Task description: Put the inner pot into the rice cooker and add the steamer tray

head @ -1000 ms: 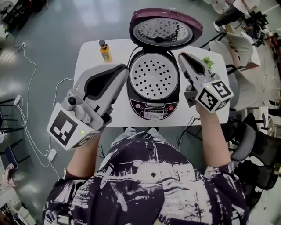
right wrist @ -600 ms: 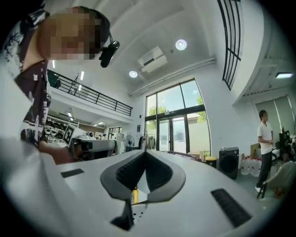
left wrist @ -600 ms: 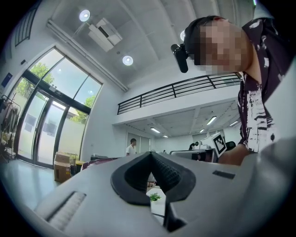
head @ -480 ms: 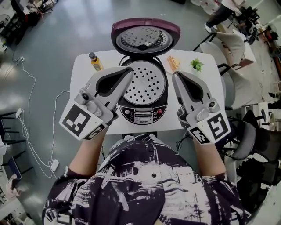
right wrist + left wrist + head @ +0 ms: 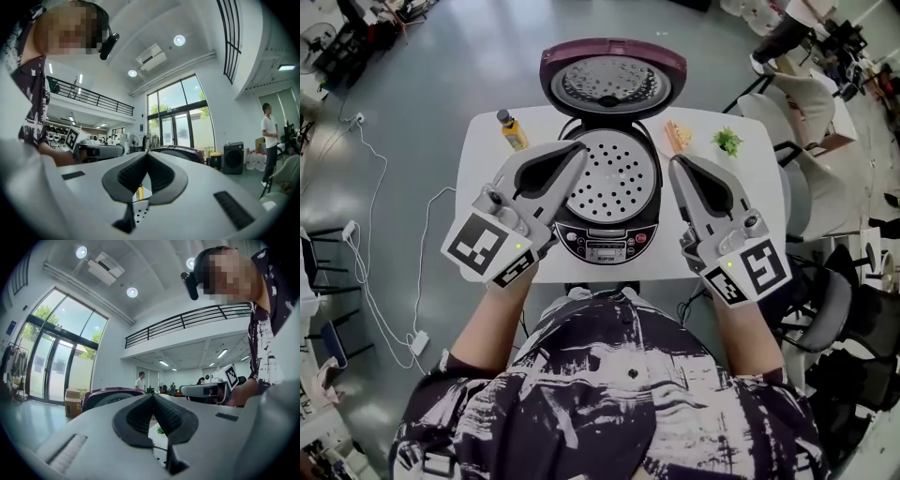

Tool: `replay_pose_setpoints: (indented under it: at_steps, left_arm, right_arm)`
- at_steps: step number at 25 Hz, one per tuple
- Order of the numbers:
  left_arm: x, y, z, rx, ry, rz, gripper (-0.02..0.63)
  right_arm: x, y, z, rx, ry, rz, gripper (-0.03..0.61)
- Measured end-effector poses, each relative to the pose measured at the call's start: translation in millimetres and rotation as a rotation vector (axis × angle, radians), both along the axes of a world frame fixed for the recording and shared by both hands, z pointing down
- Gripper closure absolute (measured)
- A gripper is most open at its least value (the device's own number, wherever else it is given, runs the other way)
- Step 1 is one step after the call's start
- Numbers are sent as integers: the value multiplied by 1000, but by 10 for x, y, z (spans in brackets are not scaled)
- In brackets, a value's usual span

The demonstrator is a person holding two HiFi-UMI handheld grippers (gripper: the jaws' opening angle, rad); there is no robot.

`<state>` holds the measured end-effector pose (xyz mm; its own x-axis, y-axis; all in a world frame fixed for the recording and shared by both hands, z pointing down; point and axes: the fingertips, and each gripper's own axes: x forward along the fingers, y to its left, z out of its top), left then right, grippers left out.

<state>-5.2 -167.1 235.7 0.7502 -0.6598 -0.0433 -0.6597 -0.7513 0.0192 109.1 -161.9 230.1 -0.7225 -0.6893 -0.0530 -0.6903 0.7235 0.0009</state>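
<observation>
The round silver steamer tray, pierced all over with small holes, sits flat in the mouth of the black and silver rice cooker, between the 2 grippers. The left gripper lies along the tray's left side with its tip over the cooker's left rim; whether it touches cannot be told. The right gripper lies just beside the cooker's right side, apart from the tray. Both point away from the person across the white rectangular table.

Each gripper is clenched, jaws pressed together with nothing between them.

The cooker's maroon lid, with its silver inner plate, stands open behind the tray. The tray covers whatever sits below it. A yellow bottle with a dark cap stands at the table's far left, and a small green plant at its far right.
</observation>
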Motion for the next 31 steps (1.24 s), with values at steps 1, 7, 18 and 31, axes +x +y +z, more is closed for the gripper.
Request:
replay_pose_setpoints:
  at_steps: [1, 7, 18, 31]
  left_arm:
    - [-5, -9, 17, -3, -4, -7, 609]
    - [-39, -64, 93, -11, -8, -36, 609]
    - [-103, -95, 130, -17, 1, -51, 609]
    - [-69, -105, 135, -18, 3, -46, 609]
  right_arm:
    - [-13, -8, 9, 0, 2, -5, 581]
    - [-98, -71, 58, 1, 15, -22, 581]
    - [-178, -159, 132, -10, 27, -23, 581]
    - [-167, -175, 127, -13, 23, -21, 581]
